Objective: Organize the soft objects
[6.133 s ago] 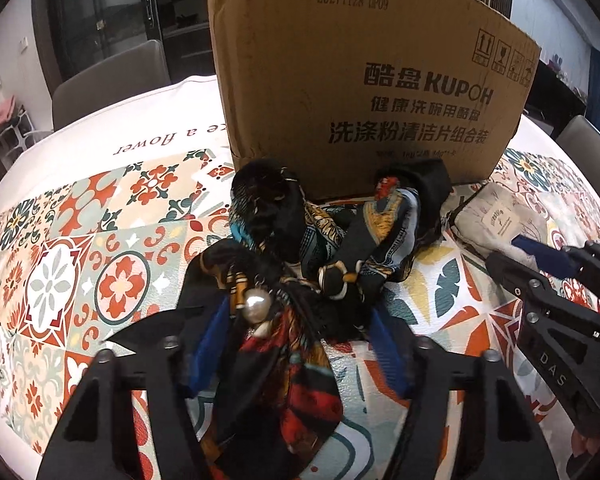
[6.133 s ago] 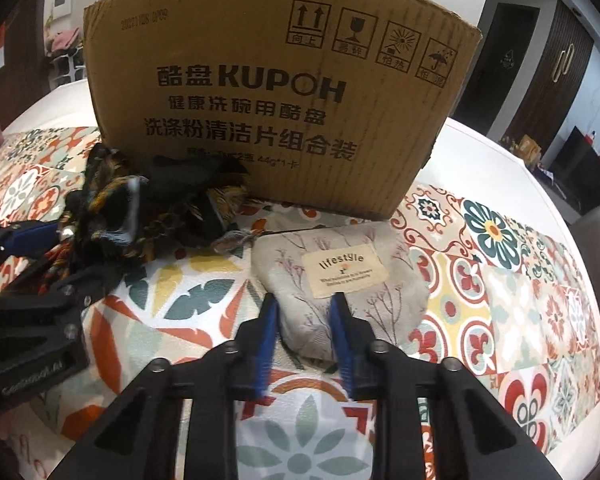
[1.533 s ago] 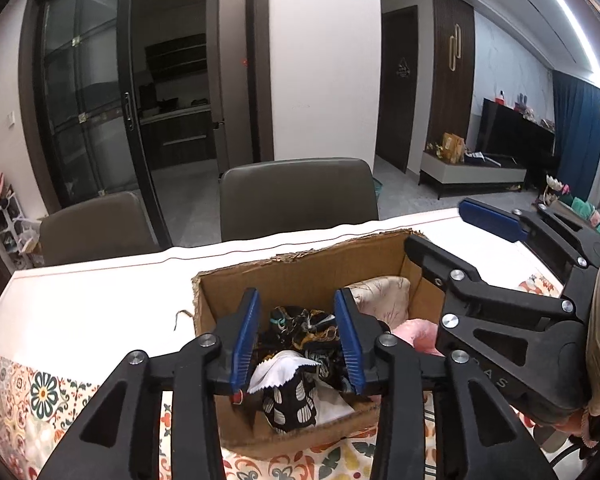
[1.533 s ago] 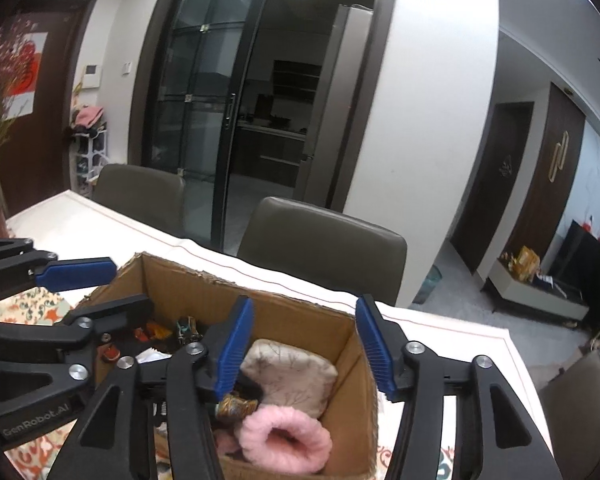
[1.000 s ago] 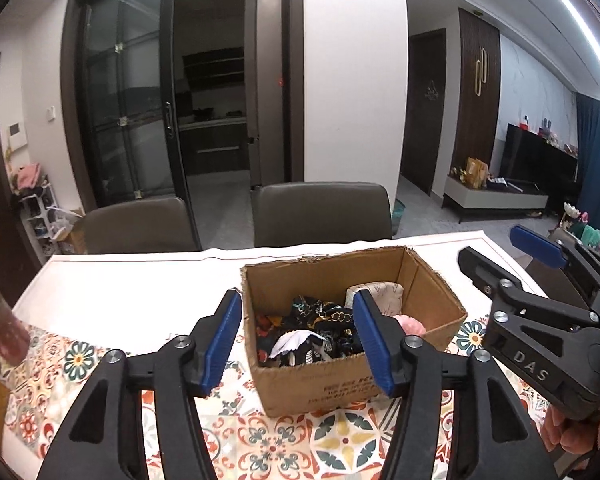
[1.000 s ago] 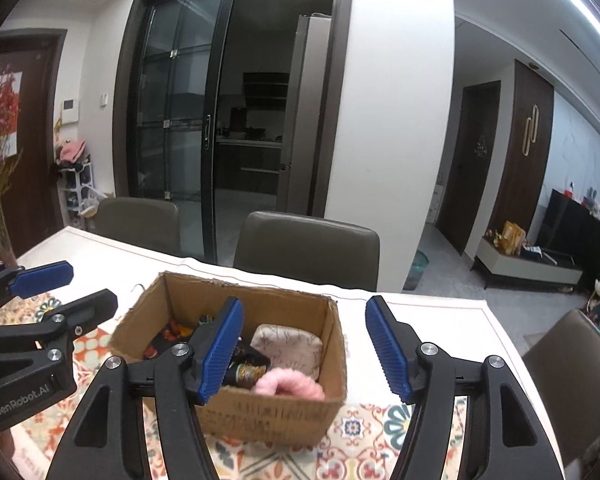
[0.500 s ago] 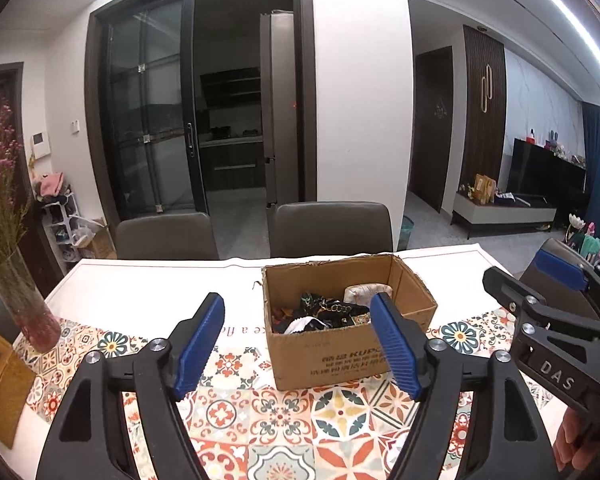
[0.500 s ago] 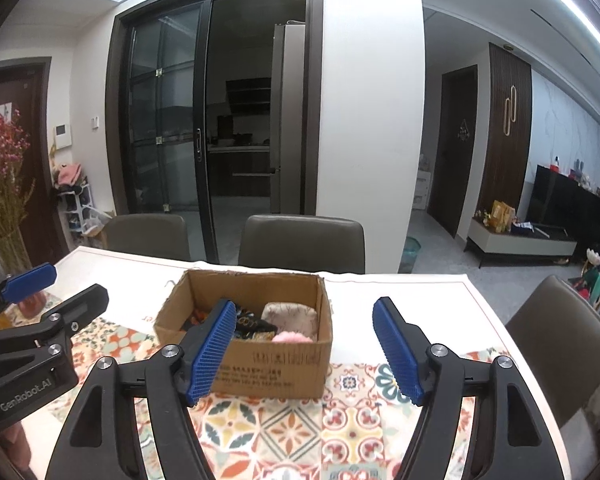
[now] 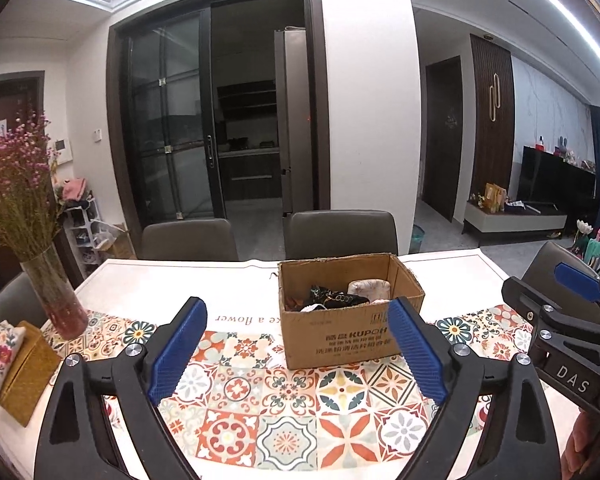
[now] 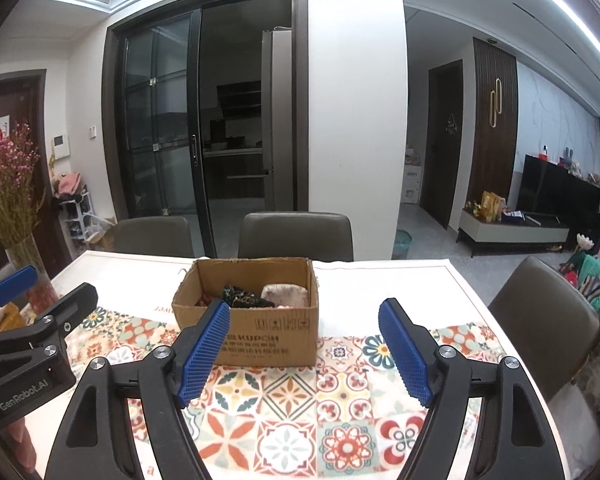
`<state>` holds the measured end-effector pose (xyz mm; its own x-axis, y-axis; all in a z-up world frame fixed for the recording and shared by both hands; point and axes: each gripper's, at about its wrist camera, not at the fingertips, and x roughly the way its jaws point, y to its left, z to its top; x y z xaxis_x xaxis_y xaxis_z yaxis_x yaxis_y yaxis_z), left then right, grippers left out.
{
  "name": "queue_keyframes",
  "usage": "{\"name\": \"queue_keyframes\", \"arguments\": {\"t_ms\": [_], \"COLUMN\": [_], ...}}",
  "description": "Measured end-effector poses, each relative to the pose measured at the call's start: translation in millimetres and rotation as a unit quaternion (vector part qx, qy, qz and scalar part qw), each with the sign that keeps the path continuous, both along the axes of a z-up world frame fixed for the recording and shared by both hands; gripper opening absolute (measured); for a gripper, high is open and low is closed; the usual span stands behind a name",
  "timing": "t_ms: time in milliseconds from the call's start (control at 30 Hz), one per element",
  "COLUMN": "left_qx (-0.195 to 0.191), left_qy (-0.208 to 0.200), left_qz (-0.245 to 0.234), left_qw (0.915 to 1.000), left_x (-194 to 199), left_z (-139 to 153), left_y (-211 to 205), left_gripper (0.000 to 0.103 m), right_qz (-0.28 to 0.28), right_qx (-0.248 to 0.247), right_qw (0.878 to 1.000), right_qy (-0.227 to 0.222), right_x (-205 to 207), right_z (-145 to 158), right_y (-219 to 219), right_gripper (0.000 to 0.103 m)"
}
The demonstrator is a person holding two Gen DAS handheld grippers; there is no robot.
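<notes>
Left hand-held gripper (image 9: 296, 344) and right hand-held gripper (image 10: 304, 346), jaws spread wide, empty, well short of cardboard box (image 10: 268, 334) on desk (image 10: 380, 288). Soft items (image 10: 284, 295) inside box; none visible outside. Sorting apparently complete.

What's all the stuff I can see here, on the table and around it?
cardboard box: one, brown, middle of table
dark patterned scarves: a bundle, black and gold, inside box
floral pouch: one, beige, inside box at right
tablecloth: one, multicoloured tiles
vase of flowers: one, glass with pink blooms, table's left
chairs: grey, around table
left gripper: black, blue pads, open, empty
right gripper: same, open, empty
</notes>
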<state>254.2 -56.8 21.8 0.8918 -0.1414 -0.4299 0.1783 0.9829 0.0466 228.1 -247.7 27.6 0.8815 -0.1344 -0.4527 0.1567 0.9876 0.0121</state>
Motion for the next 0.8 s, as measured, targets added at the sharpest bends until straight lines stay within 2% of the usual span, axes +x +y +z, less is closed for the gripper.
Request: {"name": "queue_keyframes", "arguments": {"t_ms": [433,600,800], "left_qx": [0.005,0.02,0.021], "left_qy": [0.006,0.009,0.018], "left_qz": [0.021,0.021,0.02], "left_qw": [0.9997,0.9995,0.9994], "left_x": [-46.4,-60.6,-73.1], "left_z": [-1.8,-6.9,-10.9], "left_y": [-1.6,-6.7,-12.1], "left_gripper": [0.103,0.103,0.103], "right_qz": [-0.001,-0.002,-0.003], "right_qx": [0.024,0.026,0.022], "right_qw": [0.999,0.999,0.999], "right_qy": [0.023,0.032,0.036], "right_x": [-39.2,-52.9,-65.4], "right_z": [-11.0,-16.5,-19.9], "right_y": [-12.8,-19.4,-24.0], "right_gripper": [0.078,0.078,0.078]}}
